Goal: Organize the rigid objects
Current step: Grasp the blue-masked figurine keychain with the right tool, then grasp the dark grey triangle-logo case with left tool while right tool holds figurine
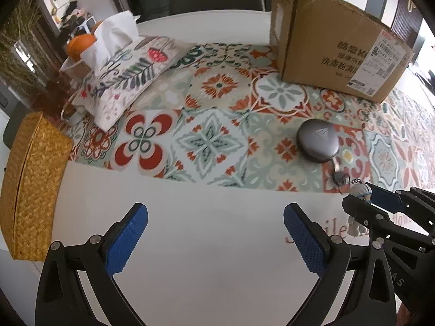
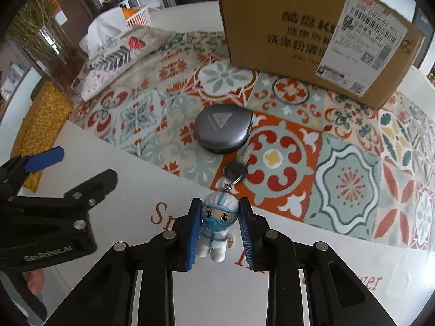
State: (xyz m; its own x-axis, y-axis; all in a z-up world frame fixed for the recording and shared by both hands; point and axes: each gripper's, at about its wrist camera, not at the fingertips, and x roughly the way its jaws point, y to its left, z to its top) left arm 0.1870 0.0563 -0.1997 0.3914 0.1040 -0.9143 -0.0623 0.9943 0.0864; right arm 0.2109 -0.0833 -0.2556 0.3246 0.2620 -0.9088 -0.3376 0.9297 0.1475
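your right gripper [image 2: 219, 226] has its two blue pads pressed on the sides of the small figure keychain [image 2: 216, 224], a doll in white suit and blue mask, over the white table [image 1: 212, 233] near the edge of the patterned mat [image 2: 339, 168]. its ring reaches to a dark round tag on the mat, just beside the grey oval case [image 2: 223, 127]. the cardboard box [image 2: 312, 27] stands behind. your left gripper [image 1: 216, 240] is wide apart and holds nothing, above bare table beside the woven basket [image 1: 30, 184].
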